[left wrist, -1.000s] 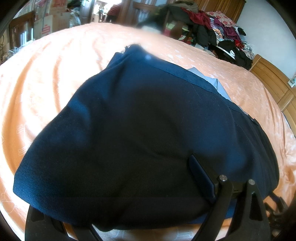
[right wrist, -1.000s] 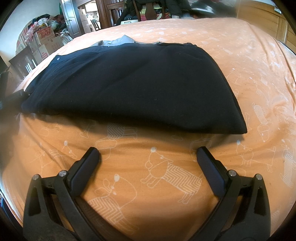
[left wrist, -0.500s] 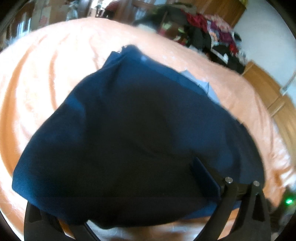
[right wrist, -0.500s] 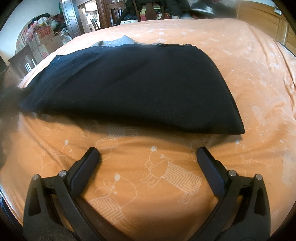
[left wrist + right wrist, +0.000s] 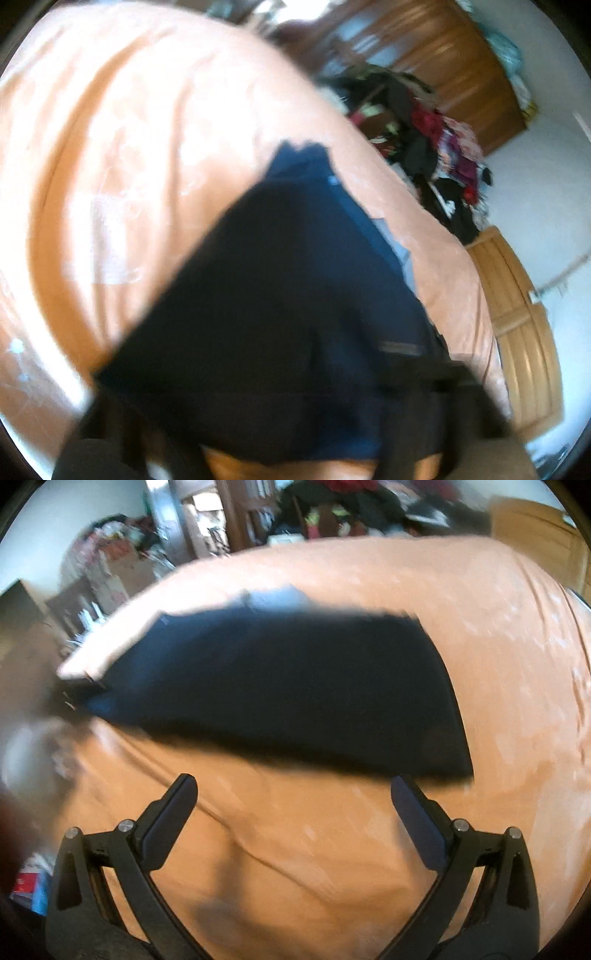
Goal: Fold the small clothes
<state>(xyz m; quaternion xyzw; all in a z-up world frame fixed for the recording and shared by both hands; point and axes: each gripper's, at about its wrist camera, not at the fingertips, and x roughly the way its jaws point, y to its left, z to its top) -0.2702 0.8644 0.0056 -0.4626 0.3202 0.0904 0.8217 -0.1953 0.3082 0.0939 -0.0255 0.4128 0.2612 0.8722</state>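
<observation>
**Navy garment mid-fold on bed, frames blurred**

Dark navy garment [image 5: 280,690] lying on orange bedsheet [image 5: 498,635], roughly centre, folded into flat wedge, pale lining peeking at far edge. Near-left corner apparently lifted over left gripper [image 5: 424,387], likely to carry a fold across; left fingers smeared by blur and covered by cloth, spread impossible to tell. Right gripper [image 5: 295,805] hovering near side of garment, fingers wide, holding nothing, right tip just at the near hem, probably poised to pin or pinch. Clothes pile [image 5: 436,136] far off bed.
</observation>
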